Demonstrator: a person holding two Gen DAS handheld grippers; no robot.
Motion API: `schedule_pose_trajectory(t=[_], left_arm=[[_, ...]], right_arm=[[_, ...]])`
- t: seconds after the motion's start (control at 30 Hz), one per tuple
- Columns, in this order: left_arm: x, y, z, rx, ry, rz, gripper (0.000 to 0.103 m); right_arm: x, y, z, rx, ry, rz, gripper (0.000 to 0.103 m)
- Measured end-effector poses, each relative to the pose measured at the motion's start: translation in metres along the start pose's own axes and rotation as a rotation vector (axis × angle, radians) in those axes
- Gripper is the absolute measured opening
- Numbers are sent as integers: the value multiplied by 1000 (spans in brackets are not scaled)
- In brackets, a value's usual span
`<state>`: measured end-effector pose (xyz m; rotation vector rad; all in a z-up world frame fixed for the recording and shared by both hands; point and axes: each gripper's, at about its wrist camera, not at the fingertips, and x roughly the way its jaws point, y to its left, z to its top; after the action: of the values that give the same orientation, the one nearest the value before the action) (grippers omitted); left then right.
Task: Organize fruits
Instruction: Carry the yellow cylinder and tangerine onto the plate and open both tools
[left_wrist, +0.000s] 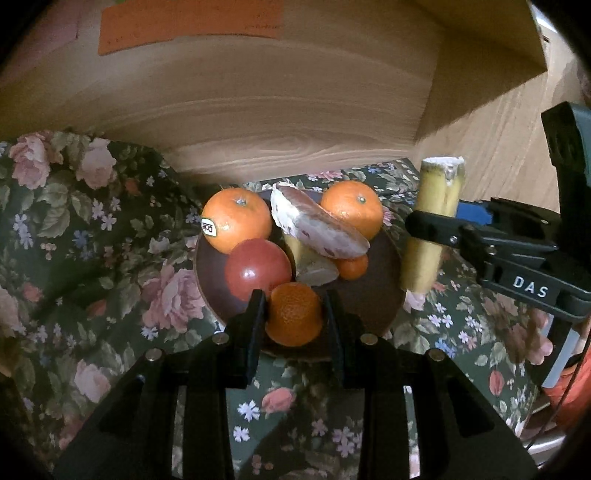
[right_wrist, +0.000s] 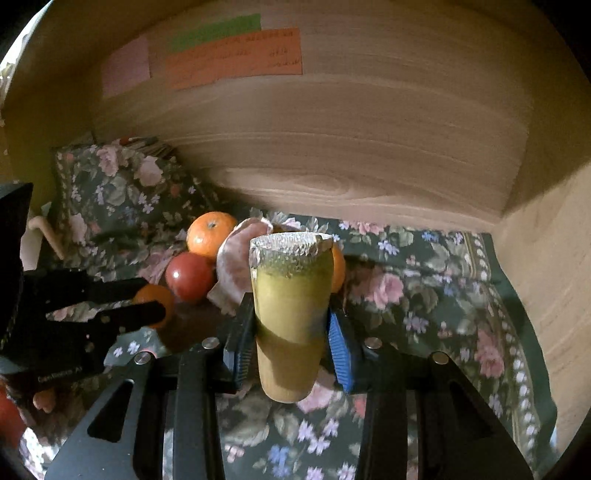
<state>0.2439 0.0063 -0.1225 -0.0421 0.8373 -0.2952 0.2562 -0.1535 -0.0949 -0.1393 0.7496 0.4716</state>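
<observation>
Banana piece (right_wrist: 291, 317): cut yellow-green length, upright, ragged white top; pinched at mid-height between the blue pads (right_wrist: 340, 354); held above the cloth, just right of the plate.
Right hand-held gripper (right_wrist: 290, 332): fingers pressed onto the banana piece from both sides.
Small mandarin (left_wrist: 293, 314): at the plate's near edge, between the black fingers (left_wrist: 255, 325); left finger touching, right finger's contact cannot be told.
Left hand-held gripper (left_wrist: 293, 315): fingers narrowly spread around the small mandarin; whether pinching it cannot be told.
Plate (left_wrist: 384, 280): dark brown, round, carrying the piled fruit.
Labelled orange (left_wrist: 236, 219): back left of plate, sticker on its side.
Second orange (left_wrist: 351, 208): back right of plate.
Red apple (left_wrist: 256, 273): front left, touching the labelled orange.
Pale wedge (left_wrist: 317, 227): whitish-pink slice, lying tilted across the pile's centre.
Tiny orange fruit (left_wrist: 352, 267): under the wedge's right end.
Floral cloth (left_wrist: 110, 266): dark green with pink roses, under the plate.
Wooden wall (left_wrist: 277, 122): light grain, behind the cloth.
Paper notes (right_wrist: 236, 59): orange, green, pink, stuck on the wall.
</observation>
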Motion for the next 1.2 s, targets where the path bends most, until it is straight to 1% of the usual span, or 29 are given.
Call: schedule_pose_trajectory(t=[0.13,0.23,0.3,0.4,0.47,0.57,0.63,0.7,0.73,1.03,1.07,1.1,1.13,1.2], left_arm=[[9,1,2,7,6,5,31],[14,1,1,8,12,-7,31],[17,0,0,16,13,-2,32],[21,-1,-2,24,20,14,36],[23,2,-3,12,26,11,42],[28,8,-3,-8,29,5,44],[26,8,-3,-10,25,5,44],[21,7,-5,-11,16,3,45],[18,7,-5,-10,11,2,45],[-9,-2,-13,15,-35,14,46],[-12,-2,-14,15,-37,16,47],[-15,-2,-16,14,-41,19,48],[-18,-1,-19,13,-45,23,52],[-23,0,-24,12,-49,31,53]], right_arm=[[14,0,6,-28,15,-7,34],[22,5,7,-57,13,-15,34],[26,9,8,-76,13,-22,34],[31,10,8,-76,19,-8,34],[34,11,8,-71,27,5,34],[37,12,7,-61,42,23,37],[37,13,6,-60,54,30,39],[34,14,4,-65,49,10,46],[32,14,3,-64,42,5,47],[5,15,-5,-29,22,49,48],[4,17,-7,-31,24,56,50],[2,18,-9,-30,25,61,56],[0,20,-12,-28,24,67,58],[-2,23,-19,-26,23,75,60]])
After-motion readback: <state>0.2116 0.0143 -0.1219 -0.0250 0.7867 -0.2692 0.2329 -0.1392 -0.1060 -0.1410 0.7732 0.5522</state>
